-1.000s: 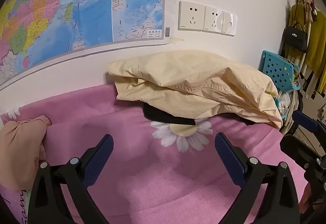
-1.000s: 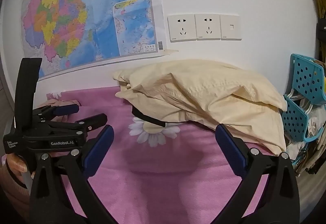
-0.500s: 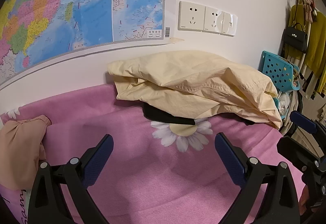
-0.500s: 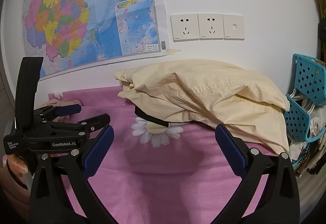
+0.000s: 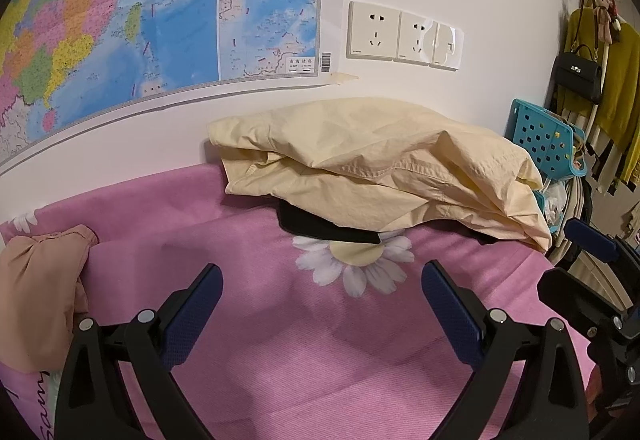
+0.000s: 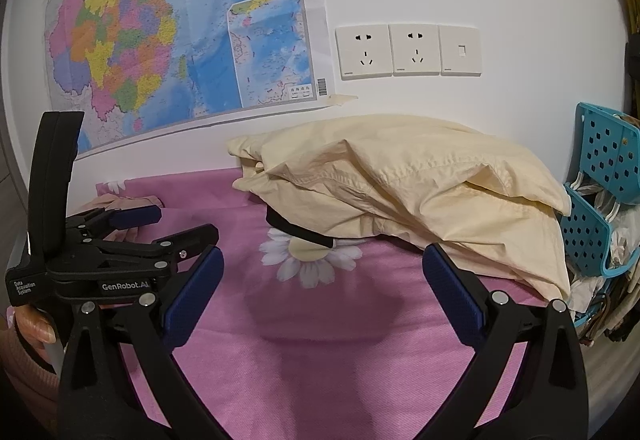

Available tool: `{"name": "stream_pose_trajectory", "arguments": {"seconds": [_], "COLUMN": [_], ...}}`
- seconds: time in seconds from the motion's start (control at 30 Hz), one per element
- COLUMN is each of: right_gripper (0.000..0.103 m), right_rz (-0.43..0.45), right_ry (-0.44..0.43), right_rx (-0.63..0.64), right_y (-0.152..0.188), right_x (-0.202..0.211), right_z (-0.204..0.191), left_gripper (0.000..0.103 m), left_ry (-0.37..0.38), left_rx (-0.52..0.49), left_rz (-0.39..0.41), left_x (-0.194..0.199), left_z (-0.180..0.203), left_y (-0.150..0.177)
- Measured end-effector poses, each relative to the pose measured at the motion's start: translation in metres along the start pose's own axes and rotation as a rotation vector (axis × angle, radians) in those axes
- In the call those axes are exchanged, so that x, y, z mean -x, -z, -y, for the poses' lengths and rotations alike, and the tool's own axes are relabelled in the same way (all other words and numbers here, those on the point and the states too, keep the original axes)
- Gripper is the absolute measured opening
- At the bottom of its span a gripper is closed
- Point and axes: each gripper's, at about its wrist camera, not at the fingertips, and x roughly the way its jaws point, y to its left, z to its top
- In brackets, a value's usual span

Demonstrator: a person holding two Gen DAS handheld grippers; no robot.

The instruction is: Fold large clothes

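Now, target: the cream garment (image 5: 380, 167) lies bunched at the centre of both frames, on the pink bed cover (image 5: 280, 340) and against the white wall.
Long axis: it runs left to right across the frame, its right end drooping toward the blue basket (image 6: 600, 175).
Underneath: a black item (image 5: 320, 228) pokes out below the cream garment's left-centre edge, just above the daisy print (image 5: 356, 260).
Direction from fingers: the garment sits straight ahead of both tools, beyond the fingertips, with bare pink cover between.
Your left gripper (image 5: 320, 300): fingers spread wide, holding nothing.
Your right gripper (image 6: 322, 280): fingers spread wide, also empty.
Nearer hand: judging by size in frame, the two look about equally far; I can't rank them firmly.
Left view only: a peach garment (image 5: 40, 288) at the left edge, clothes hanging at upper right, the other tool at lower right.
Right view only: the garment's right end spilling beside the basket, and the left tool in full at lower left.
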Motion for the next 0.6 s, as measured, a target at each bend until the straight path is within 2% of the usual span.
{"name": "stream_pose_trajectory", "arguments": {"seconds": [0.6], "right_gripper": [0.098], "right_rz": [0.000], "right_ry": [-0.008], "right_rx": [0.008], "right_y": [-0.0034], "right_x": [-0.0011], "right_z": [-0.0026], "left_gripper": [0.096], "left_ry": [0.006], "left_rx": [0.011], "left_rz": [-0.004], "left_x": [-0.0002], "left_z": [-0.0001], "left_y": [0.0000]}}
